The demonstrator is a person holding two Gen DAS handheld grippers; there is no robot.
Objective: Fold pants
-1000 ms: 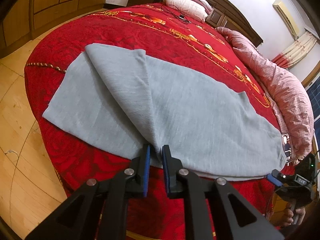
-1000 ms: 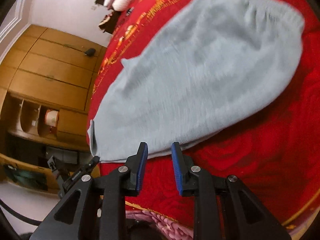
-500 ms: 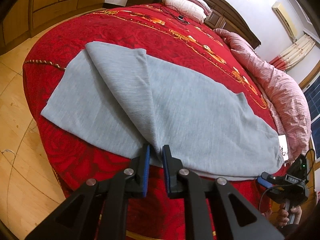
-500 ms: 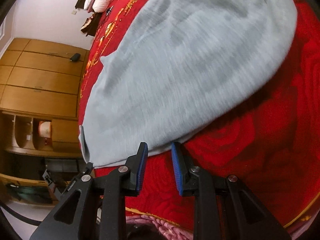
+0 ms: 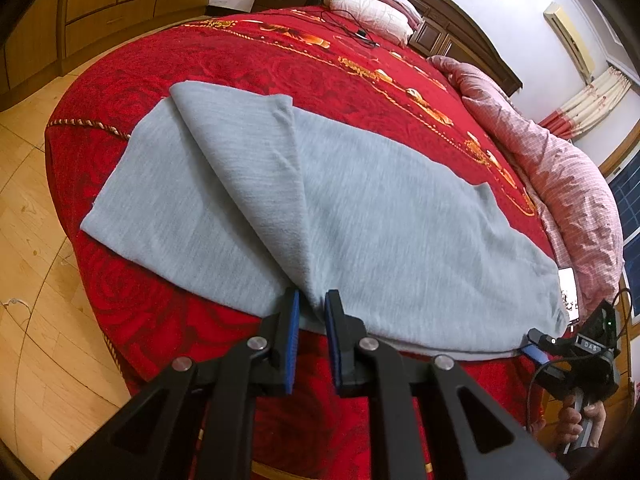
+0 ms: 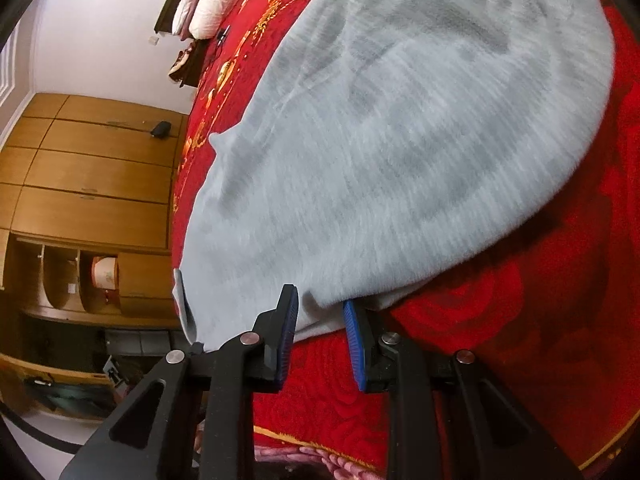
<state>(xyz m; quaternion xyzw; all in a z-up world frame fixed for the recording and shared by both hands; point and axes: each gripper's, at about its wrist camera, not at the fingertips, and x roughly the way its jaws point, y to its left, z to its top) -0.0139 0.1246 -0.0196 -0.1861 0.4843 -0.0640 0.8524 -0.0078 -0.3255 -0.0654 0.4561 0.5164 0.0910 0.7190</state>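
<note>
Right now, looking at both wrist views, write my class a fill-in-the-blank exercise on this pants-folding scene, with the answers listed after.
1. The pants are ____ in colour.
2. They lie on a ____ bedspread.
3. The left tool has pants fabric ____ its two fingers.
4. The right tool meets the pants at their near ____.

Missing words: grey; red; between; edge

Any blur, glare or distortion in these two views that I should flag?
Left wrist: sharp, strong fisheye bowing of the bed and floor, dark vignette corners, bright window at right. Right wrist: the pants are smeared by motion blur while the gripper stays crisp; soft shadow under the cloth edge.
</note>
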